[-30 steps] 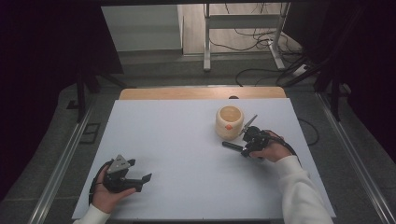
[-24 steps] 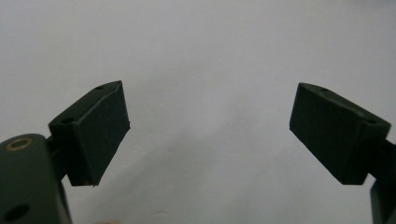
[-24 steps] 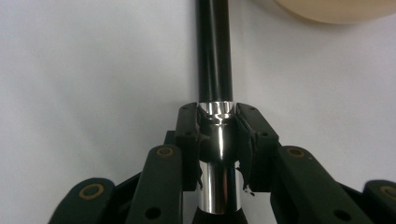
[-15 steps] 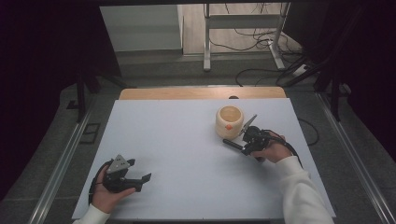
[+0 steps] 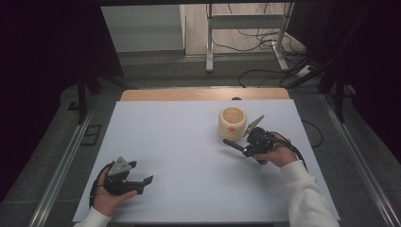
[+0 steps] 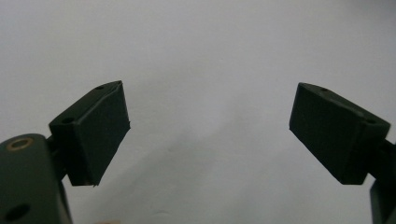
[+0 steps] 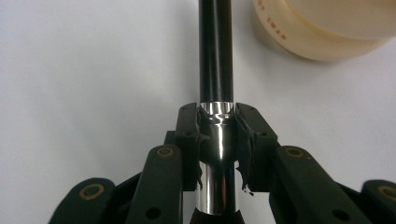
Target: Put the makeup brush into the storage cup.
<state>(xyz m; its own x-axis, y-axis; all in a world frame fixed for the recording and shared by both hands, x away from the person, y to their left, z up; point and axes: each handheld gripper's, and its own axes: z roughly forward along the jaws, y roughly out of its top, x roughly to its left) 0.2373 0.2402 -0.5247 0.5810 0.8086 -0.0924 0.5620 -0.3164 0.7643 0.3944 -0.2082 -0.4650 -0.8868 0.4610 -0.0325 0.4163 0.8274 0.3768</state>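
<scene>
I'm working two hand-held tools over a white bench [image 5: 189,156]. My right tool [image 5: 241,145] sits on the right half of the bench, just beside a round cream-coloured wooden cup [image 5: 233,123]. In the right gripper view its jaws are clamped tight on a slim rod [image 7: 215,70] — black along the shaft, with a shiny chrome band where the pads grip. The rod points away from the tool, its far end passing close by the cup's [image 7: 322,28] wall; I can't tell if they touch.

My left tool [image 5: 140,182] rests low at the near left corner, well apart from everything. In the left gripper view its jaws stand wide apart w/ nothing between them, just bare bench [image 6: 205,56] beyond.

Step in hand, as I judge it: the rod is held and is being carried toward the cup. Next move prob. calls for lifting the rod's tip above the rim, tilting it upright, then lowering it in — w/o knocking the light cup over.

Container: the cup stands upright, mouth open. From the high view its inside looks empty, though the bottom is shaded, so I can't be sure.
</scene>
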